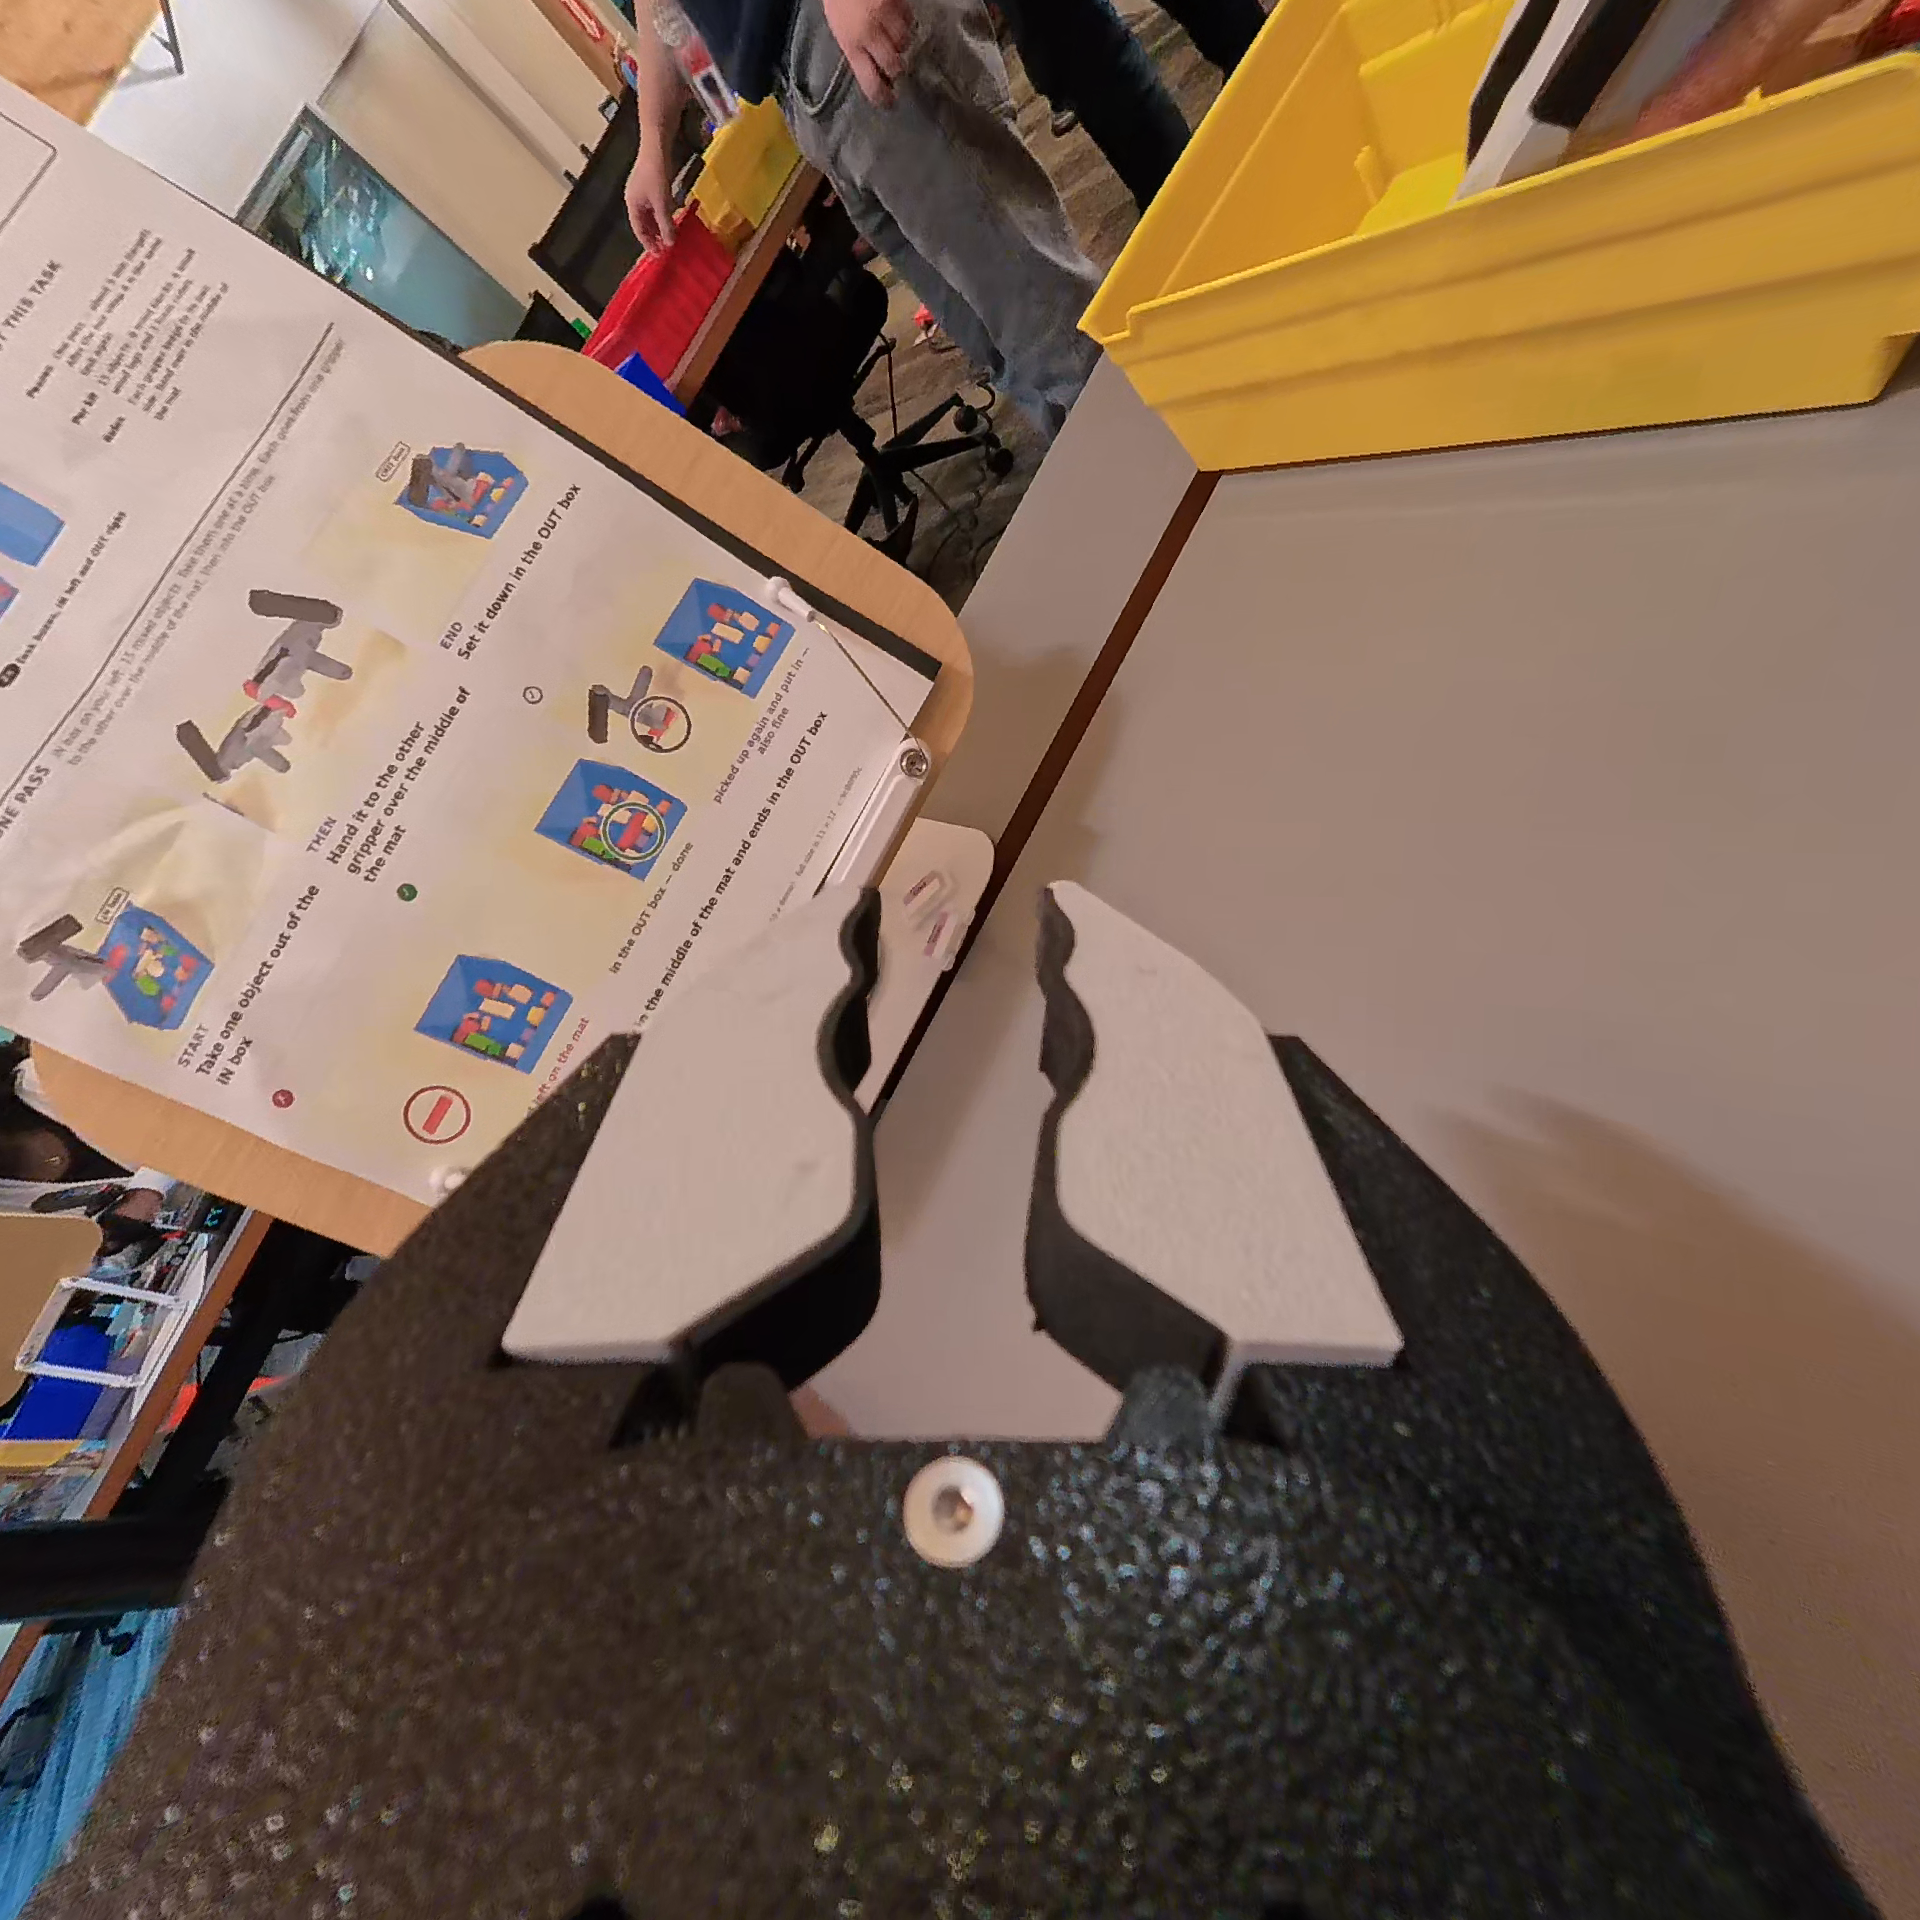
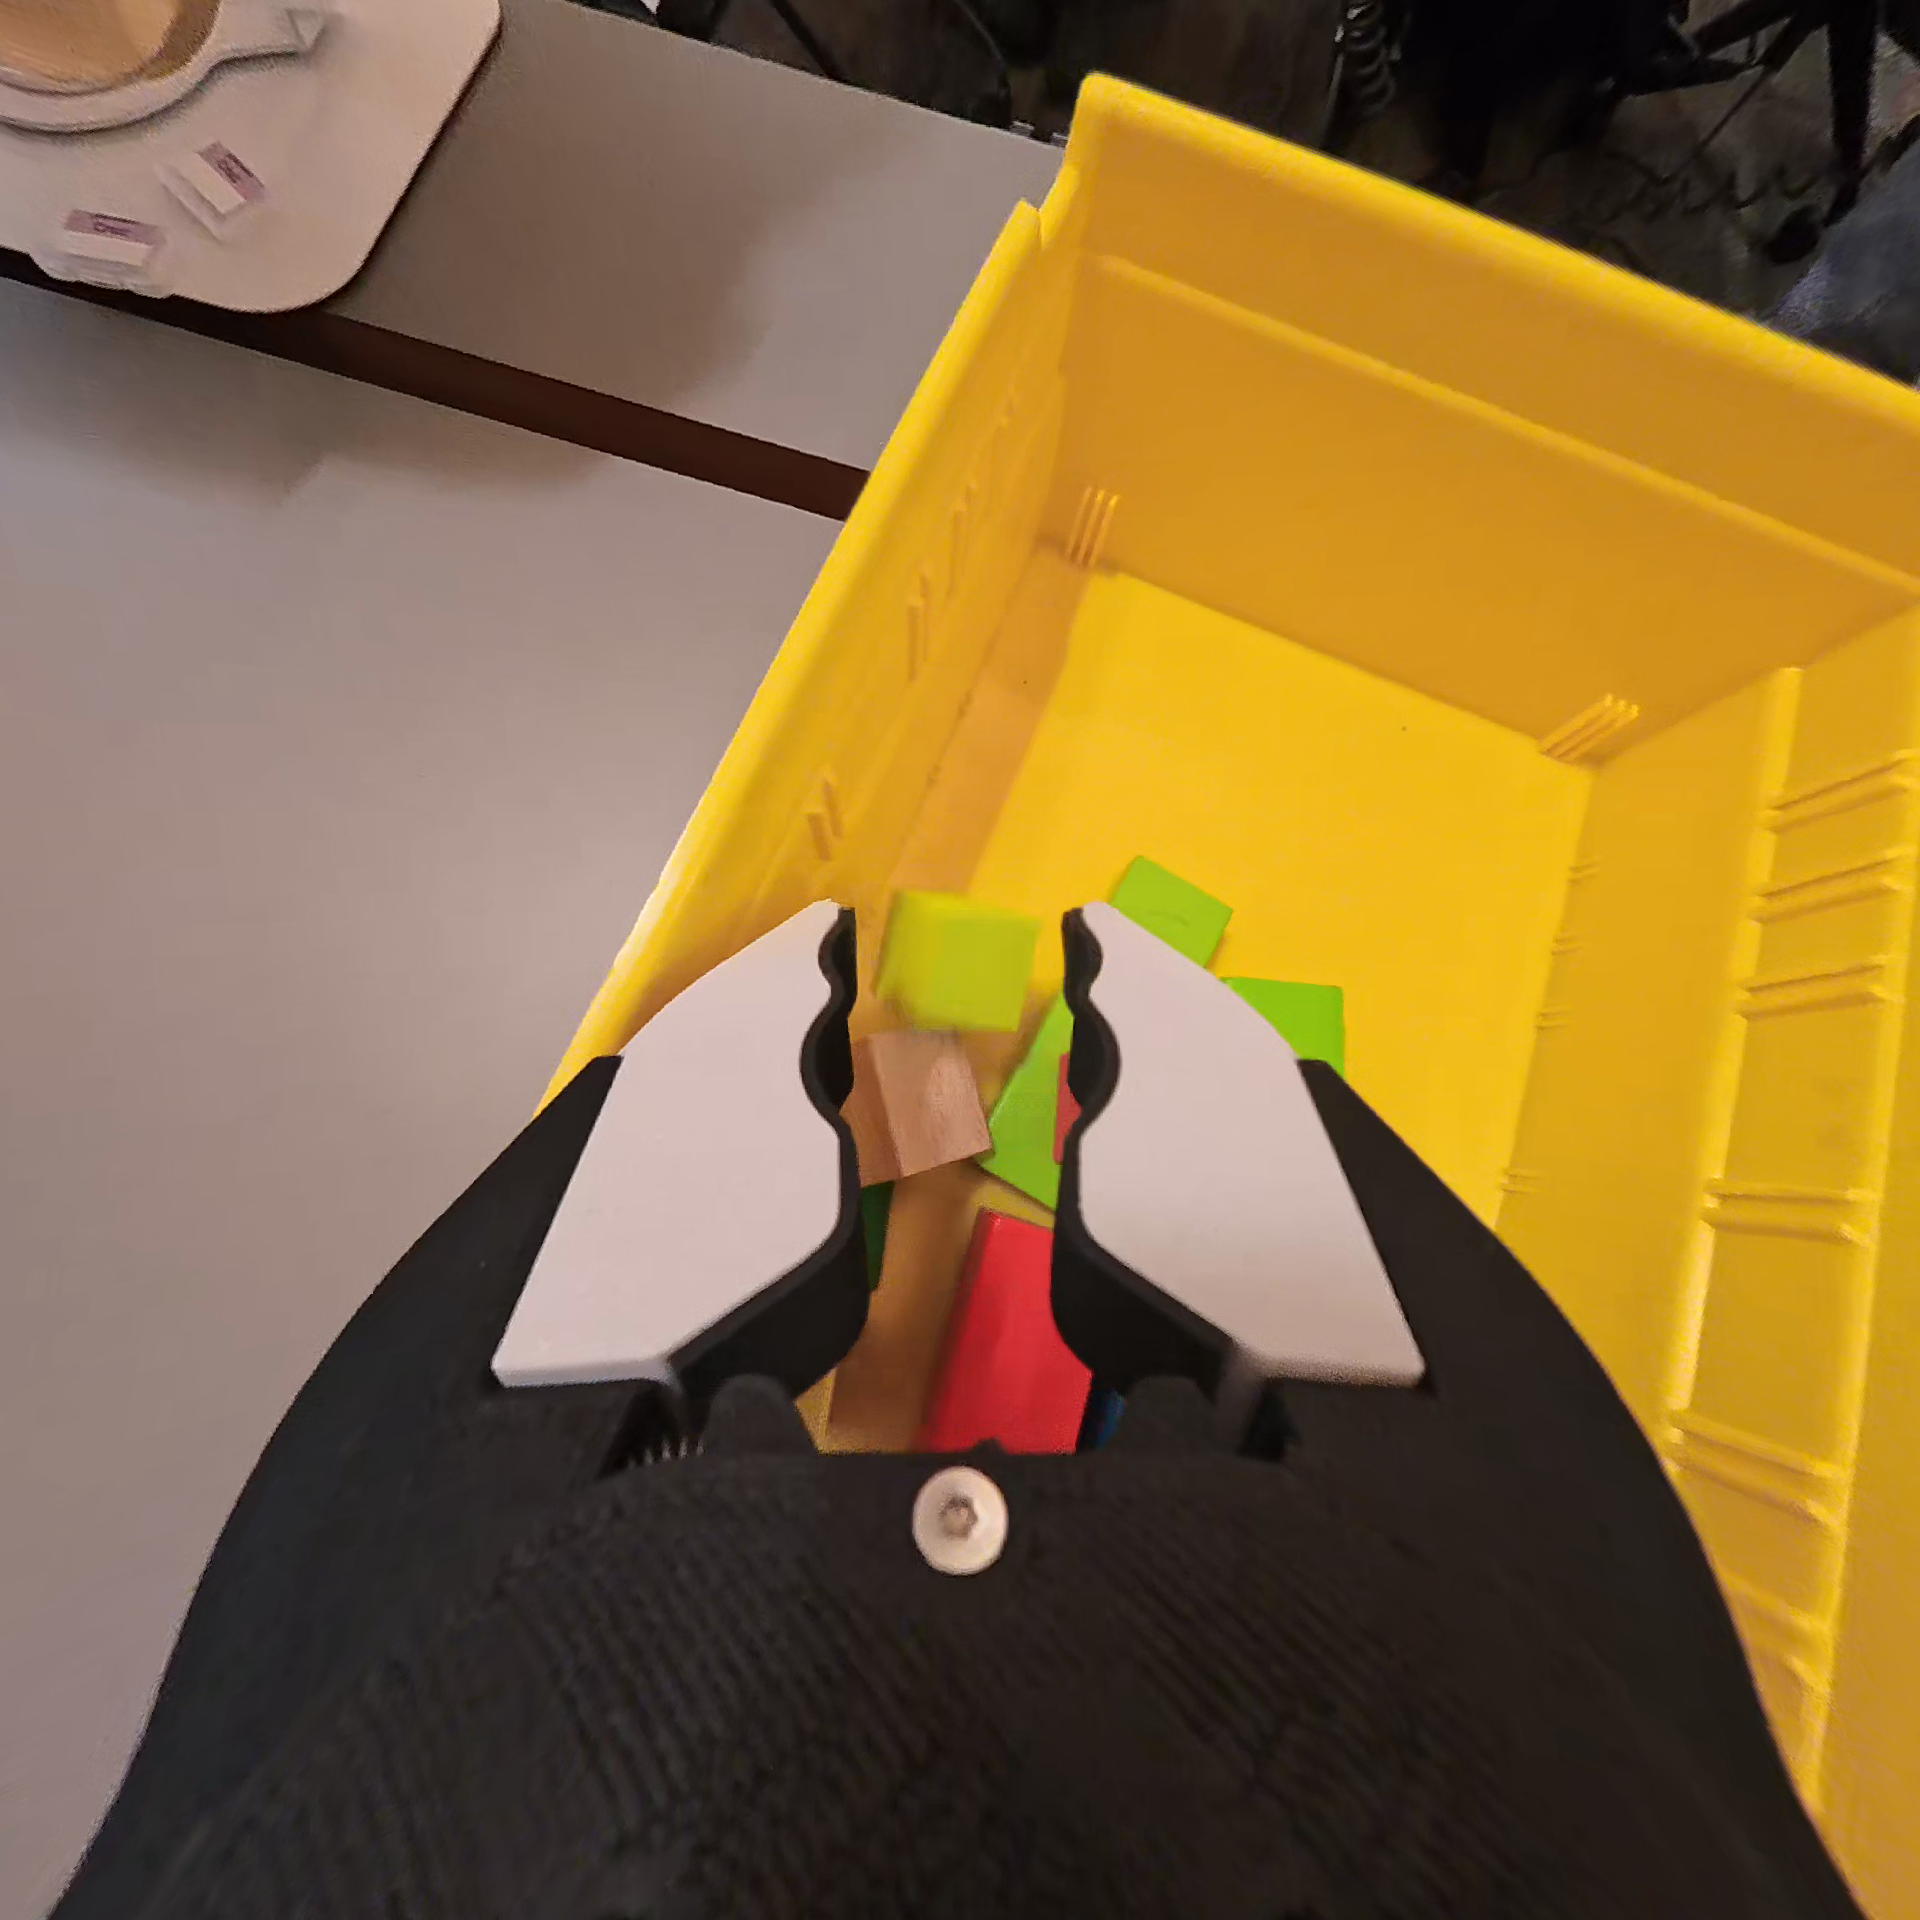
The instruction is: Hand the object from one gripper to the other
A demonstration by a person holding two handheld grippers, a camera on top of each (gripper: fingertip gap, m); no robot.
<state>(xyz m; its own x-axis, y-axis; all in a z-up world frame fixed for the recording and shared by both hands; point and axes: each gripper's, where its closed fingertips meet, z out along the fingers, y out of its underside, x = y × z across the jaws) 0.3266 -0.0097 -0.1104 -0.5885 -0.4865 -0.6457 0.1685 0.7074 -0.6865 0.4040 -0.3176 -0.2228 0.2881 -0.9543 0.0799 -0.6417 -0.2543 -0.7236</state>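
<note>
My right gripper (image 2: 958, 920) hangs open over a yellow bin (image 2: 1351, 436). A lime green block (image 2: 956, 961), blurred, lies between its fingertips with a gap on each side; the pads do not press on it. Below it in the bin are a plain wooden block (image 2: 920, 1117), a red block (image 2: 1003, 1340) and more green blocks (image 2: 1169, 914). My left gripper (image 1: 961, 914) is open and empty above the grey mat (image 1: 1507, 831), near its dark edge. The yellow bin (image 1: 1455, 343) shows at the top right of the left wrist view.
A printed instruction sheet (image 1: 364, 675) stands on a wooden board at the left, on a white base (image 2: 312, 156). People (image 1: 935, 156) stand behind the table, near a chair and other bins.
</note>
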